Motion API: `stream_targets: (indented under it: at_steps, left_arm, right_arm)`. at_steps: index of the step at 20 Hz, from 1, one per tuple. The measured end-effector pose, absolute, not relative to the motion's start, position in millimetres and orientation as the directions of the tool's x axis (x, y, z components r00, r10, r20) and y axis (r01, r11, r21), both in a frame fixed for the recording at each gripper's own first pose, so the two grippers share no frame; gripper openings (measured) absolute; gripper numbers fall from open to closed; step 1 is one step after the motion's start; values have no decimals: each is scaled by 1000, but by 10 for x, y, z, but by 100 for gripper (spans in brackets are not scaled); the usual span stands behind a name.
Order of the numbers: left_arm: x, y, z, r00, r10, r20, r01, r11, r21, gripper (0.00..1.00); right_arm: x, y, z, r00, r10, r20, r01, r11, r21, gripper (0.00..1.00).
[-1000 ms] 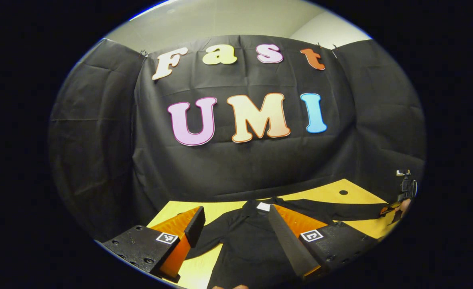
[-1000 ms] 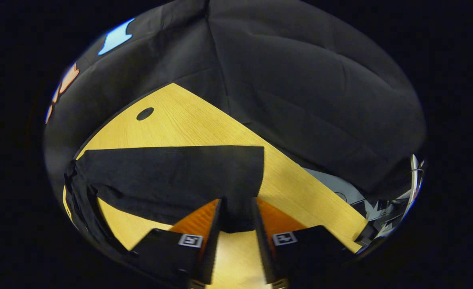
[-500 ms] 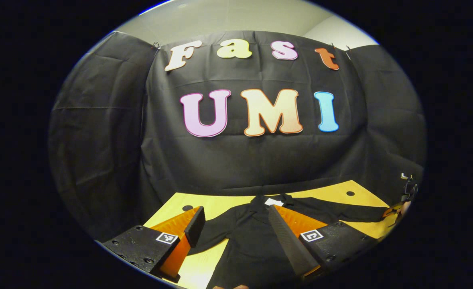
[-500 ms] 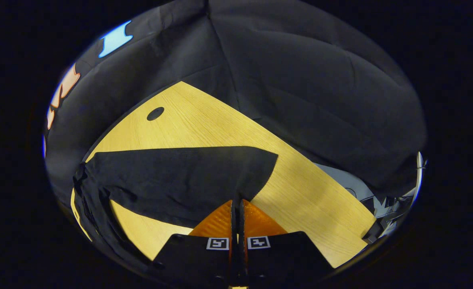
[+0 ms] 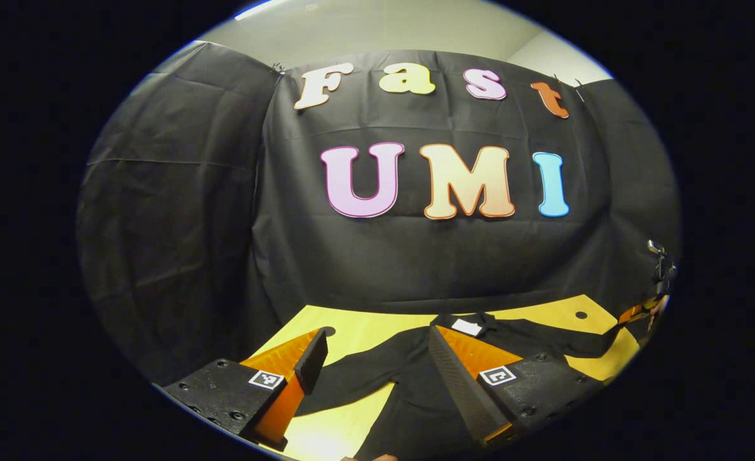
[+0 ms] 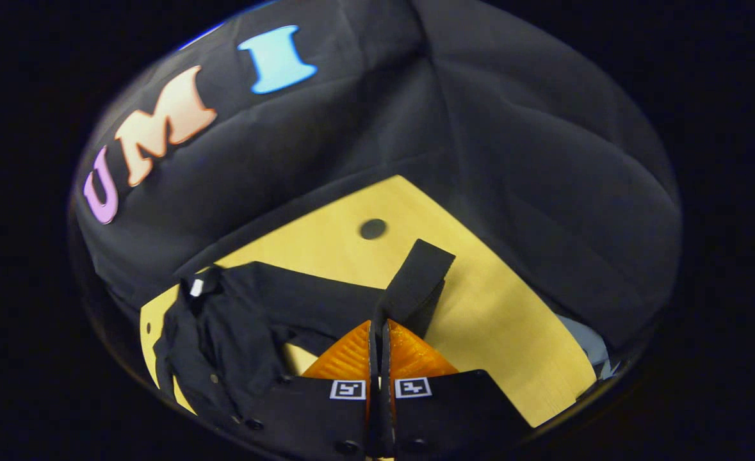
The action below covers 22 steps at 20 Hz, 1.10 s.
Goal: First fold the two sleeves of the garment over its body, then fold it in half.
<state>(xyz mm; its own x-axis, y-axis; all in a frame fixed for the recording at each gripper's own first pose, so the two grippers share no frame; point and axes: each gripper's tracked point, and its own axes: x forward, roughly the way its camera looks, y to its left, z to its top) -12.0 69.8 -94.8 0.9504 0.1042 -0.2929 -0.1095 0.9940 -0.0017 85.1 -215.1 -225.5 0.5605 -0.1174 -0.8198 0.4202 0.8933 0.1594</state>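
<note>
Two tongs work over a yellow wooden tabletop (image 6: 499,333) on which a black long-sleeved garment with a white neck label (image 6: 230,333) lies. In the left gripper view, the left tongs (image 5: 377,355) hang above the tabletop (image 5: 358,330) with fingers well apart, nothing between them; the garment's body (image 5: 415,384) lies under and beyond them, its lower part cut off at the bottom edge and partly hidden behind the right-hand finger. A white label (image 5: 467,327) marks the collar. Farther right, the garment's far sleeve runs toward the right tongs (image 5: 640,314), which show small and blurred at the rim — the grip there is too small to make out.

In the right gripper view, the garment is bunched at the left, its folds dark and hard to separate. From it one black sleeve (image 6: 351,301) stretches right to the right tongs (image 6: 379,330), whose fingers are pressed together on the sleeve near its end, the cuff (image 6: 422,269) standing up off the tabletop beyond the fingertips. A dark round hole (image 6: 373,228) sits in the tabletop just behind the cuff.
</note>
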Motion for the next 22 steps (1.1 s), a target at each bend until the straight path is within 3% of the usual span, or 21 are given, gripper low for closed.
stream_targets:
  at_steps: [2, 5, 7, 8, 9, 10, 13, 15, 18, 22]
  left_arm:
    - [-168, 810, -961, 948, 118, -296, -125, 992, -6, 100]
    - [-230, 1008, -986, 943, 145, -298, -155, 988, -11, 94]
    - [-285, 1177, -1033, 936, 169, -309, -182, 983, -11, 98]
    - [-318, 1256, -1055, 932, 182, -314, -196, 981, -13, 94]
    - [-343, 1340, -1079, 927, 195, -319, -210, 978, -13, 99]
    - [-364, 1423, -1126, 921, 207, -329, -224, 975, -13, 89]
    - [-421, 1653, -1214, 907, 238, -347, -257, 966, -10, 94]
    - [-455, 1782, -1268, 900, 253, -355, -272, 962, -6, 97]
    - [-472, 1939, -1353, 890, 274, -365, -293, 956, 5, 93]
    - [-487, 2079, -1475, 875, 296, -384, -319, 948, 4, 92]
  right_arm:
    - [1066, -1824, -1975, 588, -48, -808, 342, 920, 194, 2]
    - [1392, -1037, -2113, 603, 65, -795, 244, 934, 262, 2]
    - [1498, -516, -2090, 597, 138, -790, 171, 940, 294, 2]
    - [1536, -291, -2089, 591, 175, -788, 138, 940, 312, 2]
    - [1564, -81, -2112, 582, 211, -786, 104, 938, 329, 0]
    - [1608, 138, -2121, 573, 242, -783, 74, 936, 344, 3]
    - [1750, 711, -2175, 545, 325, -773, -3, 923, 386, 3]
    - [1767, 1064, -2234, 521, 370, -769, -46, 912, 407, 3]
    - [1769, 1454, -2320, 481, 432, -763, -95, 891, 445, 2]
    - [1761, 1876, -2452, 435, 473, -766, -82, 868, 489, 5]
